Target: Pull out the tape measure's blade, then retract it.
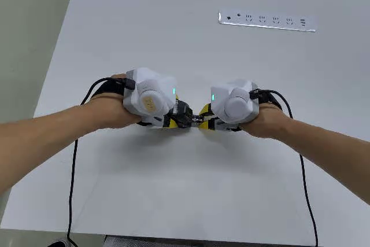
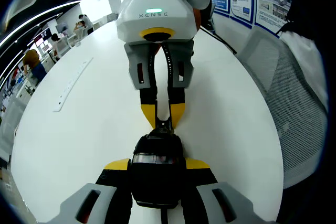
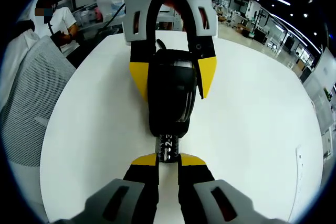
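Yellow-tipped left gripper [image 2: 157, 164] is clamped across the black plastic tape measure case [image 2: 157, 182], jaws spread to the case's width. A short length of printed metal blade [image 3: 168, 145] runs from the case toward the right gripper [image 3: 168, 160]. That gripper's jaws are nearly closed, pinching the blade end just off the left gripper's tips. White table [image 1: 191, 189] lies under both.

Bright overhead light, soft shadows, sharp focus; fisheye edges warped
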A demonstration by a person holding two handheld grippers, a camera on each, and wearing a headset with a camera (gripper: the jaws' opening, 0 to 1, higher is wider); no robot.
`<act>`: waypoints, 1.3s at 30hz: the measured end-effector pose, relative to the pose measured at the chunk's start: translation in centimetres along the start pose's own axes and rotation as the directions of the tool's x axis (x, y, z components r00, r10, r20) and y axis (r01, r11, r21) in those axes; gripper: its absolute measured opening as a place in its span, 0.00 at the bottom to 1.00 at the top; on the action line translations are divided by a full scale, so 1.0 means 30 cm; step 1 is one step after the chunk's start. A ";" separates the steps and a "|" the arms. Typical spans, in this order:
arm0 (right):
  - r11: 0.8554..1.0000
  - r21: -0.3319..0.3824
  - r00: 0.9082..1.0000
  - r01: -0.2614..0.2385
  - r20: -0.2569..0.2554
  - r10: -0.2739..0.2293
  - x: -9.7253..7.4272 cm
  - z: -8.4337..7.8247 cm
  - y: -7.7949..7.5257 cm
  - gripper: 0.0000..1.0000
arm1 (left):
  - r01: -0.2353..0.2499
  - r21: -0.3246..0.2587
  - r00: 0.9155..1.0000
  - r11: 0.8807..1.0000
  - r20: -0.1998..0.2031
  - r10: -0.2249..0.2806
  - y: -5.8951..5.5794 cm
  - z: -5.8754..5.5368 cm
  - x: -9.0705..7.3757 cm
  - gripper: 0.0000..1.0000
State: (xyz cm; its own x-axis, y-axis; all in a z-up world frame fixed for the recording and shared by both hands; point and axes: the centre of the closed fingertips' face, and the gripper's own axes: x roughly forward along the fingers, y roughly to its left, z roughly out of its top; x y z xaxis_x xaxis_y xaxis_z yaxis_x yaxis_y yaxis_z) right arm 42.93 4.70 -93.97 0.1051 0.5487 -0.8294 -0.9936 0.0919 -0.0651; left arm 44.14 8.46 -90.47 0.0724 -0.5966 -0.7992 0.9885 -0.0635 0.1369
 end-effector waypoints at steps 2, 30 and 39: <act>1.000 0.001 1.000 0.001 -0.002 -0.001 -0.003 -0.005 -0.001 0.12 | 0.001 0.001 1.000 1.000 -0.001 -0.001 0.001 -0.001 0.000 0.32; 1.000 0.016 1.000 0.010 -0.030 -0.010 -0.067 -0.104 0.005 0.12 | 0.006 0.006 1.000 1.000 -0.006 -0.006 -0.004 0.004 -0.004 0.32; 1.000 0.023 0.999 0.013 -0.034 -0.012 -0.091 -0.135 0.005 0.12 | 0.008 0.005 1.000 1.000 -0.010 -0.008 -0.003 0.003 -0.003 0.32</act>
State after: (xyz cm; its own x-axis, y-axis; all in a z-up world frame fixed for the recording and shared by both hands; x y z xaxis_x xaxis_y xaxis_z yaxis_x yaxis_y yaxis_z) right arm 42.33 -0.16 -93.98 0.1159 0.5190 -0.8469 -0.9910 0.1184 -0.0631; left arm 44.04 8.45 -90.36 0.0656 -0.5883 -0.8059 0.9884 -0.0723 0.1333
